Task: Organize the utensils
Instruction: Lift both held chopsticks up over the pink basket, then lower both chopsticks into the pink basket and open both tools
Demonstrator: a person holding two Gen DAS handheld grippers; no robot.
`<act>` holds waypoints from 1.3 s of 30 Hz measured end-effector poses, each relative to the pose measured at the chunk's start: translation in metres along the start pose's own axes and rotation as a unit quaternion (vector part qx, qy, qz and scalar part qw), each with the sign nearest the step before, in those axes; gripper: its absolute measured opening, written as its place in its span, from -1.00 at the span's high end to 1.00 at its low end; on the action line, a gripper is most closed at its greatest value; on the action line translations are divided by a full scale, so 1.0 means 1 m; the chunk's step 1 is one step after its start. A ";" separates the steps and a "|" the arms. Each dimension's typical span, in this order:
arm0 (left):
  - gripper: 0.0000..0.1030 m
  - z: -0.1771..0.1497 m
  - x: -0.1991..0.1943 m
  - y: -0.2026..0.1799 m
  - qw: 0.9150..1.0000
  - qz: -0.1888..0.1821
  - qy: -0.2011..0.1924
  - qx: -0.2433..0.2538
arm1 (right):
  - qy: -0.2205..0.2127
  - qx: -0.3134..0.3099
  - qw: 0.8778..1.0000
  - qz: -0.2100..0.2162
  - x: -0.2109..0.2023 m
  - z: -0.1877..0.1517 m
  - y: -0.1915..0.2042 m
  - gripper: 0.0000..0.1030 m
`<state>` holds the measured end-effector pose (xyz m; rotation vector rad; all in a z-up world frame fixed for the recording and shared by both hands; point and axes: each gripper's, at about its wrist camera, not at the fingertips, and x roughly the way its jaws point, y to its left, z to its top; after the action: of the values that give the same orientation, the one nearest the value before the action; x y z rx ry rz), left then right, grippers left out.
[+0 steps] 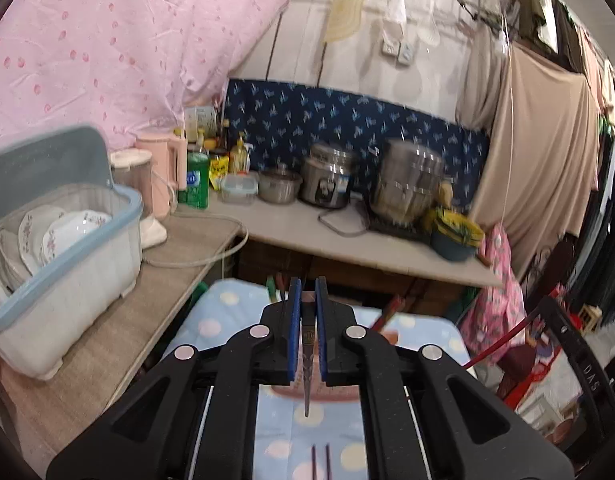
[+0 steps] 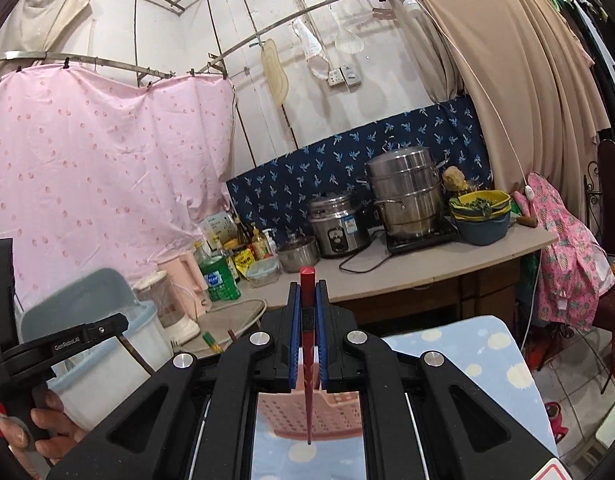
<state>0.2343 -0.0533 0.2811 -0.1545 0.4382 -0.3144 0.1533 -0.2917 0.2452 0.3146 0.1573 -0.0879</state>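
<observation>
My left gripper (image 1: 307, 292) is shut on a dark brown chopstick (image 1: 307, 360) that points down toward the blue dotted cloth (image 1: 227, 320). Two more dark chopsticks (image 1: 320, 460) lie on that cloth below. My right gripper (image 2: 307, 292) is shut on a red chopstick (image 2: 308, 344), held upright over a pink perforated basket (image 2: 303, 412) on the cloth. The left gripper's handle (image 2: 59, 348) and the hand holding it show at the left of the right wrist view. Green and brown chopstick ends (image 2: 213, 342) stick up behind the right gripper.
A clear dish bin with a blue rim (image 1: 79, 240) holds plates on the side counter. The back counter (image 2: 427, 268) carries a steel steamer pot (image 2: 405, 192), a rice cooker (image 2: 337, 222), bottles, a pink kettle (image 2: 187, 280) and a bowl of greens (image 2: 481, 216).
</observation>
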 end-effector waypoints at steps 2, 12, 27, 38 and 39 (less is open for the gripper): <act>0.87 0.015 0.007 -0.002 1.000 0.003 -0.017 -0.007 | -0.011 0.007 1.000 0.008 0.017 0.012 0.002 0.87; 0.87 0.040 0.074 -0.004 0.999 0.027 -0.039 -0.009 | 0.000 0.020 1.000 0.008 0.100 0.013 0.000 0.87; 0.87 0.054 0.093 -0.004 0.999 0.027 -0.034 0.000 | 0.052 0.015 0.998 0.015 0.150 -0.024 -0.006 0.87; 0.86 0.026 0.134 0.000 1.000 0.030 -0.001 -0.004 | 0.084 0.001 0.996 0.010 0.162 -0.044 -0.010 0.85; 0.86 0.022 0.136 0.000 1.000 0.030 0.004 -0.005 | 0.090 0.001 0.996 0.009 0.163 -0.047 -0.012 0.85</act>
<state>0.3608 -0.0966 0.2469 -0.1488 0.4510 -0.2537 0.3058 -0.2981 0.1707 0.3266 0.3326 -0.0414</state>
